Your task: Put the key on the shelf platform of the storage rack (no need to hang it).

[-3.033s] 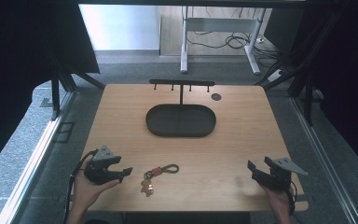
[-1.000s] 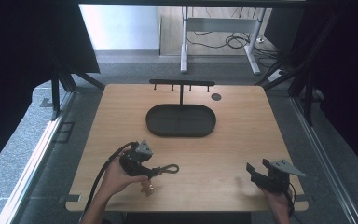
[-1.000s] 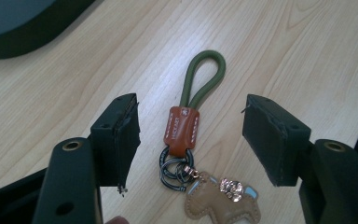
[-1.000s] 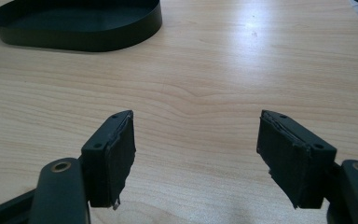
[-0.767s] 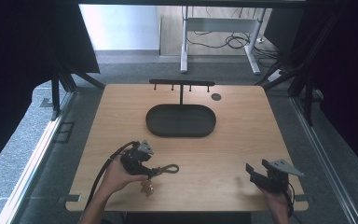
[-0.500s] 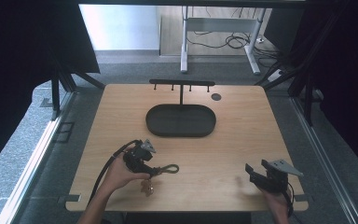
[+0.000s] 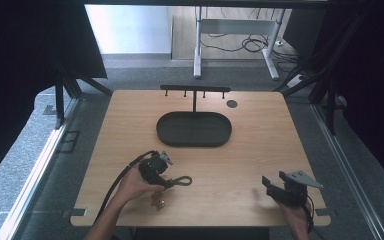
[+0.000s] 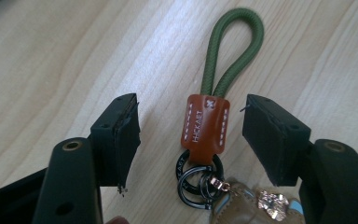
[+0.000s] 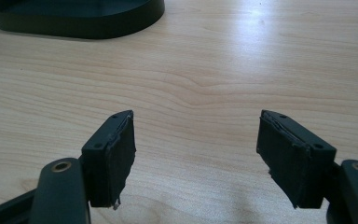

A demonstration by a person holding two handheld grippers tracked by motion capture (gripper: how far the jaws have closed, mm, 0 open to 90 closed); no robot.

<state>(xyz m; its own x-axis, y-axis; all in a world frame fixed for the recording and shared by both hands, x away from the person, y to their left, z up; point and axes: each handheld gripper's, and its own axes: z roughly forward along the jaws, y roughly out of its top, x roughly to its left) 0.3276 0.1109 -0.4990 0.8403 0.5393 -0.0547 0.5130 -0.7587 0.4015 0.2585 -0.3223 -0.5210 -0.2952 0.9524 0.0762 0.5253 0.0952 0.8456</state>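
A keychain lies flat on the wooden table [image 7: 260, 165]: a green cord loop [image 8: 233, 46], a brown leather tab [image 8: 205, 123], black rings [image 8: 198, 179] and a small charm [image 8: 254, 205]. In the high view the keychain [image 7: 180, 181] sits near the front left. My left gripper [image 8: 189, 126] is open, low over the table, with the leather tab between its jaws and a gap on each side. My right gripper [image 9: 196, 144] is open over bare wood at the front right [image 7: 275, 187], with nothing between its jaws.
A black oval tray [image 7: 194, 129] stands mid-table with a black hook rack [image 7: 195, 90] behind it. A small dark round spot [image 7: 232, 103] marks the table's back right. The tray's edge [image 9: 74, 23] lies well ahead of my right gripper.
My left gripper moved right from the front-left of the table to the keychain and now straddles its leather tab. The right gripper has stayed in place.
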